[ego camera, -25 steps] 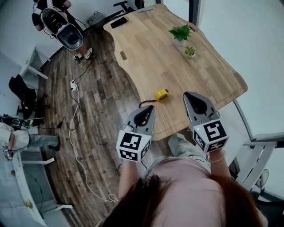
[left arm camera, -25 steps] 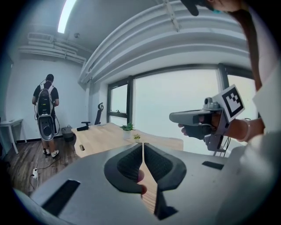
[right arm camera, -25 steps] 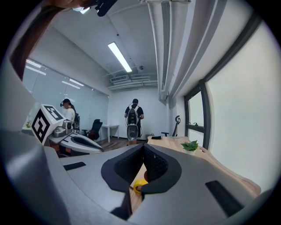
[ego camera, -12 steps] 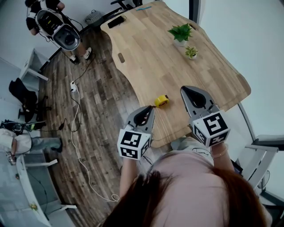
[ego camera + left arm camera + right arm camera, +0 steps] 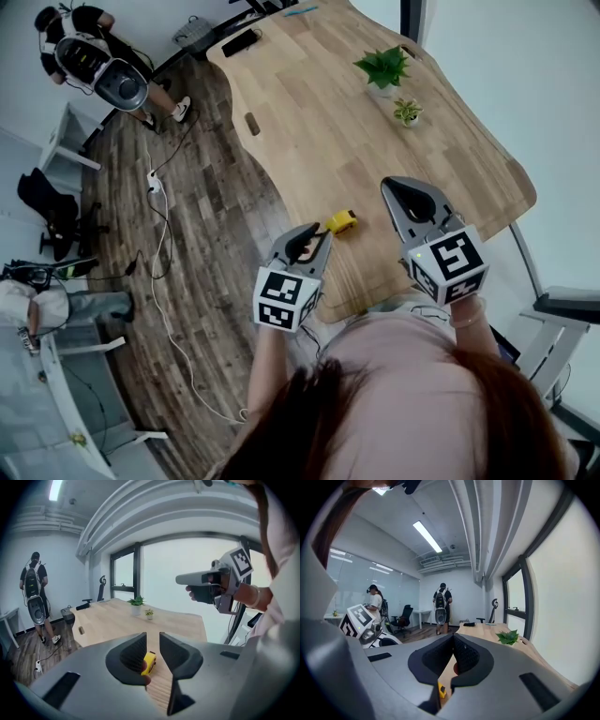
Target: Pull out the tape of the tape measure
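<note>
A yellow tape measure [image 5: 341, 221] lies on the wooden table [image 5: 375, 122] near its front left edge, with no tape drawn out that I can see. My left gripper [image 5: 314, 236] hovers just short of it. Its jaws have just been opening and stand apart with nothing between them. In the left gripper view the tape measure [image 5: 149, 663] shows through the gap of the left gripper [image 5: 152, 637]. My right gripper [image 5: 405, 192] is shut and empty, to the right of the tape measure over the table. In the right gripper view the right gripper [image 5: 453, 639] has the tape measure [image 5: 441, 690] showing low under its jaws.
Two small potted plants [image 5: 382, 67] [image 5: 404, 110] stand at the table's far right. A black object [image 5: 241, 42] lies at the far end. A person with a backpack [image 5: 94, 56] stands on the wood floor at the left, where cables [image 5: 155, 234] trail.
The left gripper's jaws have parted. Both grippers have moved forward over the table edge, and the left one has sunk toward the tape measure.
</note>
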`<state>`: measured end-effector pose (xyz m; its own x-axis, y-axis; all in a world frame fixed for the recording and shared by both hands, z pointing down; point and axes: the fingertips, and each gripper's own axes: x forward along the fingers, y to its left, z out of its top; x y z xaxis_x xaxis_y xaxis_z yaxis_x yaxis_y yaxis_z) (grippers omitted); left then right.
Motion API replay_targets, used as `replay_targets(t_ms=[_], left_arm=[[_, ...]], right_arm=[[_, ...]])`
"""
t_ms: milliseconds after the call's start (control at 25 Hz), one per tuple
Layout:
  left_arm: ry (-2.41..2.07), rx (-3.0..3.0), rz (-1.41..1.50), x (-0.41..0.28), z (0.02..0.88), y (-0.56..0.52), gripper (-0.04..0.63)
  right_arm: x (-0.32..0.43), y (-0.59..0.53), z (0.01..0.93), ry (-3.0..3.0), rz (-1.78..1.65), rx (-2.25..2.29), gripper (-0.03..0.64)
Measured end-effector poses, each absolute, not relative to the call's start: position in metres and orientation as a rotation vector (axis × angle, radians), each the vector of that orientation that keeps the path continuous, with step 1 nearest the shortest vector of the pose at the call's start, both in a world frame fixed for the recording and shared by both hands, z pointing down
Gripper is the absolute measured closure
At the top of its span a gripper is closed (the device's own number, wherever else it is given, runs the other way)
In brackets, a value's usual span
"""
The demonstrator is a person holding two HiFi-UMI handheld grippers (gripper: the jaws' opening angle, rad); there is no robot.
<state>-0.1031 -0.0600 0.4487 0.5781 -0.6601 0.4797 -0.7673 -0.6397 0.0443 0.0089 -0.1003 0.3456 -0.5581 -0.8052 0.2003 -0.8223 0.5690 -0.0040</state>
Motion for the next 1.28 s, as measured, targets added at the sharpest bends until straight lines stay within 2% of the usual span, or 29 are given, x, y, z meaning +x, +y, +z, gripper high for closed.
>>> replay_targets(t_ms=[840, 1280], left_arm=[[-0.983, 2.598, 0.872, -0.084, 0.556, -0.093, 0.387], [-0.853, 2.592, 1.011, -0.080, 0.602, -0.096, 0.370]], right_arm=[[0.031, -0.165, 0.369, -2.567, 0.173, 1.362, 0.617], [0.033, -0.181, 0.381, -2.531, 0.205, 1.361, 0.617]])
